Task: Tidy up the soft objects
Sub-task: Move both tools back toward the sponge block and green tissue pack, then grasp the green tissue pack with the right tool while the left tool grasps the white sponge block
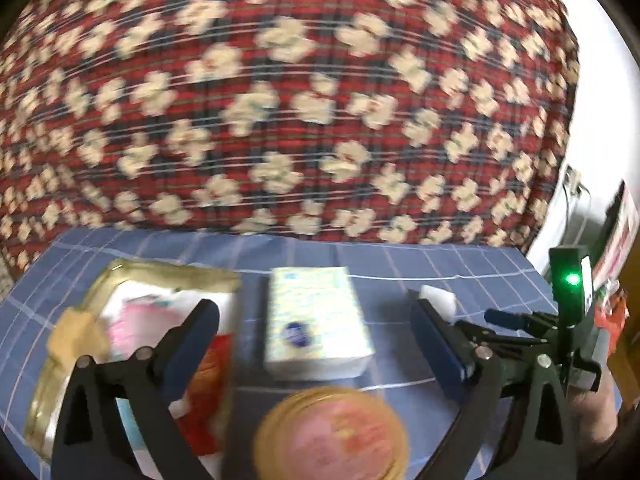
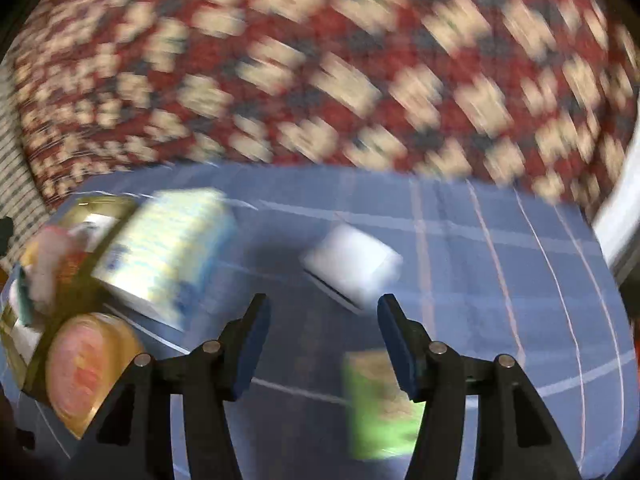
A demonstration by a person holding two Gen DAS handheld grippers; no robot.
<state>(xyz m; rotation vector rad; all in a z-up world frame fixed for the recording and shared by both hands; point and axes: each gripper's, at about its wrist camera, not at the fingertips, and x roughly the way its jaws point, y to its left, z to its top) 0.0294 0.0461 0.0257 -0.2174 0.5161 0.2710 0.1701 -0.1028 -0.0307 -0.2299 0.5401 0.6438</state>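
Nearest the right tongs [image 2: 320, 344], a white soft block [image 2: 352, 270] lay on the blue checked counter [image 2: 500, 280] just ahead of the fingertips and a little toward the right finger, with nothing between. Its long axis ran slantwise across the line of the tongs rather than along it, so the gap would probably need a slight turn to close over the short sides. Both fingers stood well apart and held nothing. A green packet [image 2: 380, 400] sat partly behind the right finger, closer in. Off to the left lay a pale tissue pack [image 2: 168, 252], and beyond it a gold-rimmed tray [image 2: 12, 336] with soft items. The left tongs [image 1: 316, 344], also spread and empty, faced that pack; the white block [image 1: 440, 300] lay past their right finger. By my judgement the right hand was nearer.
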